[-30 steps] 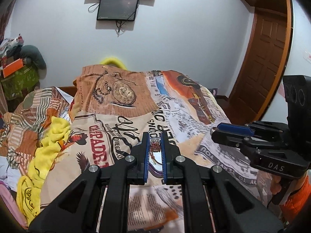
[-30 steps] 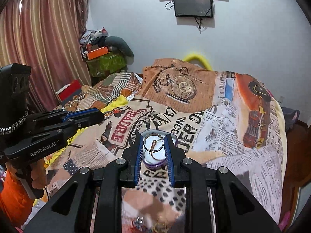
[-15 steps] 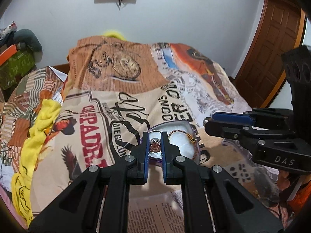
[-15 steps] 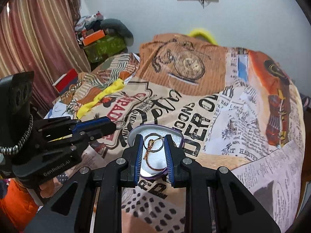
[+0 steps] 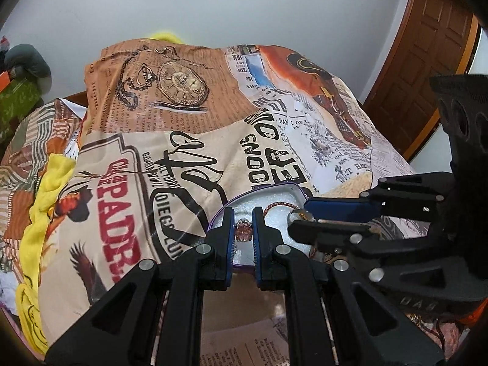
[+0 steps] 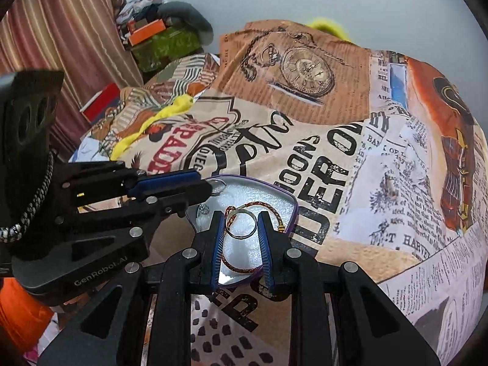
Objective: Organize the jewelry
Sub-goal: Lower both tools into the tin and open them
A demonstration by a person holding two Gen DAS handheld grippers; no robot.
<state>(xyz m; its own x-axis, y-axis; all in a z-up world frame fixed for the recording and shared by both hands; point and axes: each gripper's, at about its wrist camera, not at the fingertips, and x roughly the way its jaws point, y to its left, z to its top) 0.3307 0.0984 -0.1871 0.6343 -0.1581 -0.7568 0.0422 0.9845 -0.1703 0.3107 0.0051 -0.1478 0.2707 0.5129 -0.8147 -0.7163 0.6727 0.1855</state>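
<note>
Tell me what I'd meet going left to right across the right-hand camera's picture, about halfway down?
Left gripper with its ring → right gripper shut on a plain ring over the braided bracelet → purple rim of the jewelry box → printed bedspread.

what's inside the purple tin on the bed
The purple tin has white foam lining and a red-gold braided cord bracelet on it. The left gripper holds a stone ring and the right gripper a silver ring above it. The fingers hide the tin's near part.
</note>
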